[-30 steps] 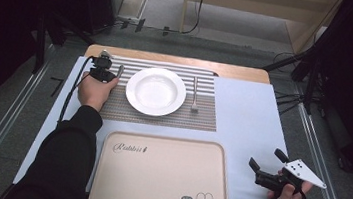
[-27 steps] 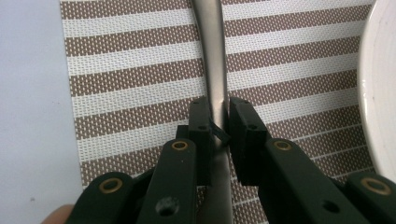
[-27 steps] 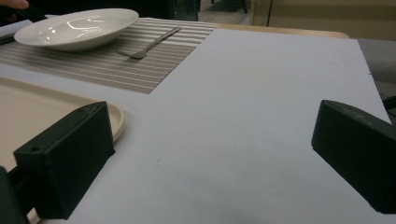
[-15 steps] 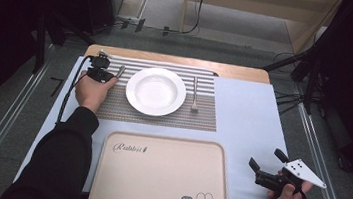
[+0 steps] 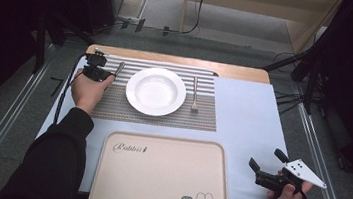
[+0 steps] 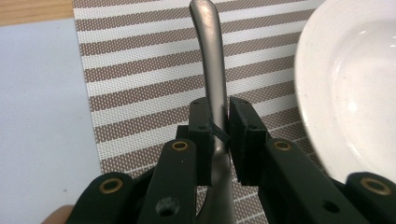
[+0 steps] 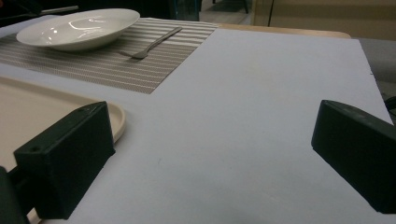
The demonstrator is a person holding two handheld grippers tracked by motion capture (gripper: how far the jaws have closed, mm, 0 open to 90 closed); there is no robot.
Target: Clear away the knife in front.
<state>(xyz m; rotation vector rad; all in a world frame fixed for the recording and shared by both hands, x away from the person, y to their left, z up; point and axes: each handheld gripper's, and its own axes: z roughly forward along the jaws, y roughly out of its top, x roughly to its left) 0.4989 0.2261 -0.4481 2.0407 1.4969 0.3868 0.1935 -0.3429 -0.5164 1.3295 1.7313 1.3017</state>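
Left gripper view shows the left tool pinching a metal spoon just left of the plate, ready to lift it. Right tool waits, wide apart.

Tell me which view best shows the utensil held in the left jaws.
The left gripper view: the metal handle runs up between the left gripper's pads, clamped, above the striped placemat. The high view shows the handle small beside the white plate.
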